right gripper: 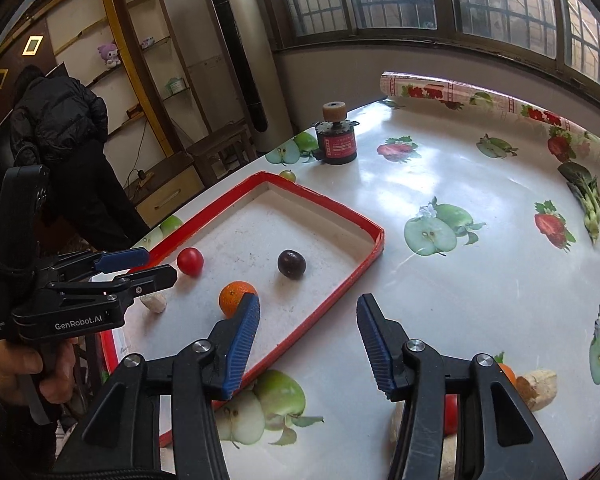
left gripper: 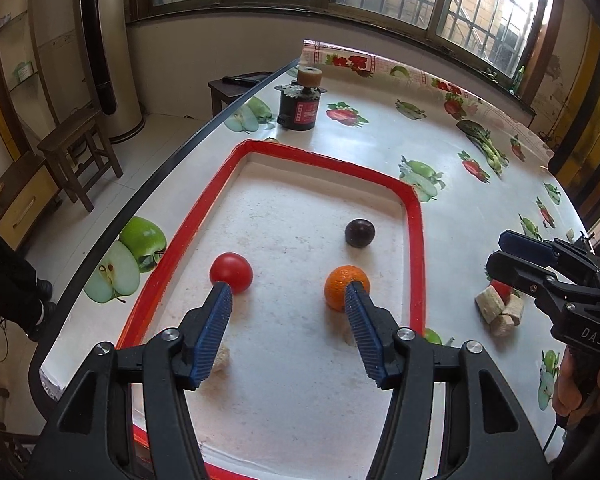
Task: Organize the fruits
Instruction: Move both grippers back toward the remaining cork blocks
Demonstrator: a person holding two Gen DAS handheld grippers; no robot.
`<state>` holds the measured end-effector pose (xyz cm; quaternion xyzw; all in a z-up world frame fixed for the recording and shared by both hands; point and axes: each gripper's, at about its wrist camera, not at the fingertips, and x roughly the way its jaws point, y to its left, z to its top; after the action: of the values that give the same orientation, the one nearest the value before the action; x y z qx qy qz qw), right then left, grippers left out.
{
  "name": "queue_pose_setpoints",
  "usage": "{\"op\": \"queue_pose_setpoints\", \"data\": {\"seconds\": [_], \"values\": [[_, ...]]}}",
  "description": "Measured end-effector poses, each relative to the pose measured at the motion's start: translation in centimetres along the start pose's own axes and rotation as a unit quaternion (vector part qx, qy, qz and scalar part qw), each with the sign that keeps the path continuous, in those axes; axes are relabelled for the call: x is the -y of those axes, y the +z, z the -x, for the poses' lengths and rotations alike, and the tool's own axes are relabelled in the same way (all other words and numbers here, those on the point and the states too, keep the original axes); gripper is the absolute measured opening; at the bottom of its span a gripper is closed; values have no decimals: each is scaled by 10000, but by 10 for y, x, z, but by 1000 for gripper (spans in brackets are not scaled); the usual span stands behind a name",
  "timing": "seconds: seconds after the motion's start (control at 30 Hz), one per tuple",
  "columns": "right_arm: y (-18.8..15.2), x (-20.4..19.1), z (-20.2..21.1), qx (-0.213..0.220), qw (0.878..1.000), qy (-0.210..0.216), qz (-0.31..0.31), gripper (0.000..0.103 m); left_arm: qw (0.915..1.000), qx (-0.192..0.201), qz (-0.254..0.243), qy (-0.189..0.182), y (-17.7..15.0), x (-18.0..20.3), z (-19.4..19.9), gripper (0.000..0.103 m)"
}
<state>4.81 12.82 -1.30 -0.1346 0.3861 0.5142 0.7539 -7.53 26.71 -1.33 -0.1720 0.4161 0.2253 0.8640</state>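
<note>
A red-rimmed white tray point(left gripper: 414, 216) point(right gripper: 374, 240) lies on the fruit-print table. In it lie a red tomato point(left gripper: 231, 272) point(right gripper: 190, 261), an orange point(left gripper: 342, 286) point(right gripper: 234, 294) and a dark plum point(left gripper: 359, 233) point(right gripper: 291, 264). My left gripper point(left gripper: 290, 300) point(right gripper: 140, 266) is open and empty above the tray's near part, between tomato and orange. My right gripper point(right gripper: 308, 312) point(left gripper: 504, 252) is open and empty, just right of the tray. Outside the tray, beside the right gripper, lie another red fruit point(left gripper: 502, 289) point(right gripper: 451, 414), an orange piece point(right gripper: 507, 372) and beige chunks point(left gripper: 496, 308) point(right gripper: 538, 388).
A black cylinder with a red label point(left gripper: 298, 106) point(right gripper: 338, 138) stands behind the tray. A small green fruit point(right gripper: 288, 176) lies by the tray's far corner. A beige chunk point(right gripper: 154, 302) lies in the tray. The table edge point(left gripper: 140, 196) runs left. A person point(right gripper: 64, 152) stands beyond it.
</note>
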Motion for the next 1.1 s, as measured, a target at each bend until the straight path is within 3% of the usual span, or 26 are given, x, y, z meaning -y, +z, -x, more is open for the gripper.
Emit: {"op": "queue_pose_setpoints", "data": {"seconds": [0.67, 1.1], "values": [[-87, 90, 118, 407, 9922, -808, -860, 57, 9940, -23, -799, -740, -23, 107, 21, 57], [-130, 136, 146, 407, 9826, -1148, -1401, 57, 9886, -263, -1216, -852, -34, 155, -2, 57]]}}
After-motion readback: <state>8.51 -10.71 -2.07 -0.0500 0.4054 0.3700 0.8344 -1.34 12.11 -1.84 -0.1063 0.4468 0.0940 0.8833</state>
